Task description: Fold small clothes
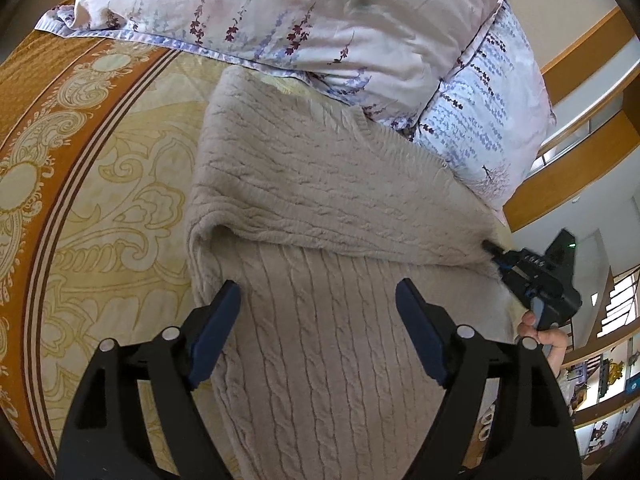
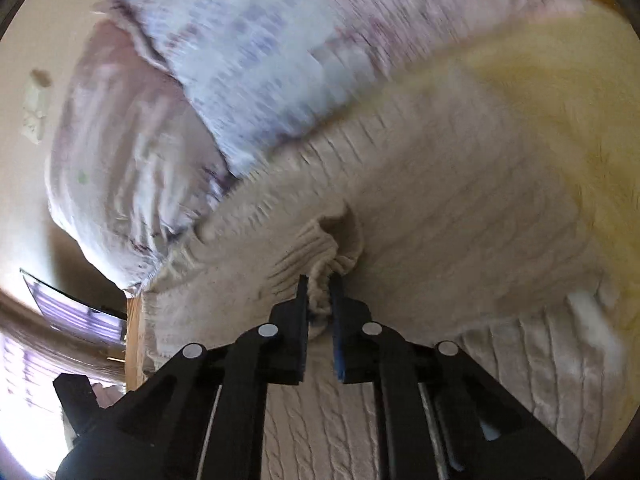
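Note:
A beige cable-knit sweater [image 1: 320, 208] lies on the bed, its upper part folded across the lower part. My left gripper [image 1: 318, 300] is open and empty, hovering just above the sweater's lower part. My right gripper [image 2: 320, 284] is shut on a bunched ribbed edge of the sweater [image 2: 440, 200]. In the left wrist view the right gripper [image 1: 494, 250] shows at the sweater's right edge, held by a hand. The right wrist view is motion-blurred.
Two floral pillows [image 1: 280, 20] lie at the head of the bed, touching the sweater's far edge. The bedspread [image 1: 100, 184] is yellow and orange, patterned. A wooden headboard [image 1: 580, 80] and shelves [image 1: 600, 380] stand at the right.

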A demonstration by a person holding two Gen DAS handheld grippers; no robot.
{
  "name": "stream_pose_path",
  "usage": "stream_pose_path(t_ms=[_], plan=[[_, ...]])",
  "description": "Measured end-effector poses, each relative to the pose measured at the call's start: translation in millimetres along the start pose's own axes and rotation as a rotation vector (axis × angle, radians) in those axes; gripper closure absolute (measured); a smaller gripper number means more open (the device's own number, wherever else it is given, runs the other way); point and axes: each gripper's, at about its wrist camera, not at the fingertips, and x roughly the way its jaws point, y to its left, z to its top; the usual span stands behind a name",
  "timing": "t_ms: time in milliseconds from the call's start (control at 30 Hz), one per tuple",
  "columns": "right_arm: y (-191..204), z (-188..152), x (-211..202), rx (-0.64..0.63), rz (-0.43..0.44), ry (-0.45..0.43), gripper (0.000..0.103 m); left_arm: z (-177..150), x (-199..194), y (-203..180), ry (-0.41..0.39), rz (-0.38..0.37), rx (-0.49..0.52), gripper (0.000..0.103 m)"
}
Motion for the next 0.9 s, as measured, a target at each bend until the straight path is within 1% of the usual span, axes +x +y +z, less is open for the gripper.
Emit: stream_pose_path(t_ms=[33,67,100,133,167,200,233,267,300,333,367,400,433,467,500,533,600,733,767,900], plan=[[4.5,1.7,-5.9,-0.026,-0.001,-0.034,0.093,-0.5,0.7,0.4,0.0,0.002,0.001,0.023],[13.6,3.5,-16.8,-0.071,-0.007,-0.099,0.094,-0.7,1.3,0.7,0.0,0.003,0.001,0.023],[18.9,4.2,-24.4,-0.1,-0.028,-0.145,0.094,-1.2,1.9,1.1,0.001,0.005,0.001,0.023],[20.7,5.2,-27.5,-0.114,-0.052,-0.173,0.094,-1.6,3.0,1.2,0.004,0.006,0.001,0.023],[20.5,5.9,-27.8,-0.125,-0.099,-0.193,0.094,-2.0,3.9,1.3,0.005,0.006,0.003,0.023],[17.7,7.1,-21.4,-0.128,-0.145,-0.172,0.094,-2.6,4.5,1.3,0.005,0.007,0.006,0.023],[10.4,8.0,-8.6,-0.117,-0.191,-0.108,0.093,-3.1,5.0,1.0,0.003,0.01,0.012,0.023],[5.3,7.7,-1.7,-0.104,-0.208,-0.07,0.093,-3.5,5.1,0.4,0.002,0.012,0.017,0.023],[-2.6,6.0,7.3,-0.078,-0.241,-0.012,0.092,-4.1,4.9,0.0,0.002,0.015,0.021,0.023],[-5.9,4.5,8.8,-0.064,-0.246,0.002,0.091,-4.9,4.1,-0.1,0.001,0.015,0.023,0.023],[-7.5,2.6,5.0,-0.057,-0.234,-0.008,0.083,-5.9,3.0,-0.1,0.001,0.014,0.025,0.023],[-7.2,1.8,-0.7,-0.06,-0.245,-0.018,0.078,-7.0,1.6,0.0,0.0,0.01,0.026,0.023],[-6.0,0.7,-7.4,-0.065,-0.253,-0.033,0.068,-9.1,-1.0,0.7,0.0,0.005,0.028,0.023],[-5.1,-0.9,-20.2,-0.076,-0.234,-0.064,0.06,-11.5,-3.8,1.6,-0.001,0.0,0.029,0.023],[-4.3,-3.0,-28.9,-0.086,-0.22,-0.082,0.057,-13.2,-6.1,2.4,-0.002,-0.004,0.032,0.023],[-5.2,-3.8,-36.2,-0.095,-0.212,-0.095,0.051,-16.7,-10.5,3.4,-0.007,-0.009,0.037,0.023],[-7.1,-8.7,-55.8,-0.117,-0.192,-0.117,0.05,-22.6,-18.6,4.3,-0.021,-0.004,0.05,0.023],[-28.2,-22.0,-81.2,-0.121,-0.142,-0.104,0.05,-41.5,-41.8,7.6,-0.064,0.041,0.093,0.023],[-29.2,-24.8,-82.1,-0.12,-0.14,-0.102,0.05,-44.6,-45.3,8.2,-0.069,0.048,0.099,0.023],[-56.5,-40.1,-103.3,-0.122,-0.152,-0.081,0.05,-61.4,-56.3,13.4,-0.074,0.072,0.116,0.023]])
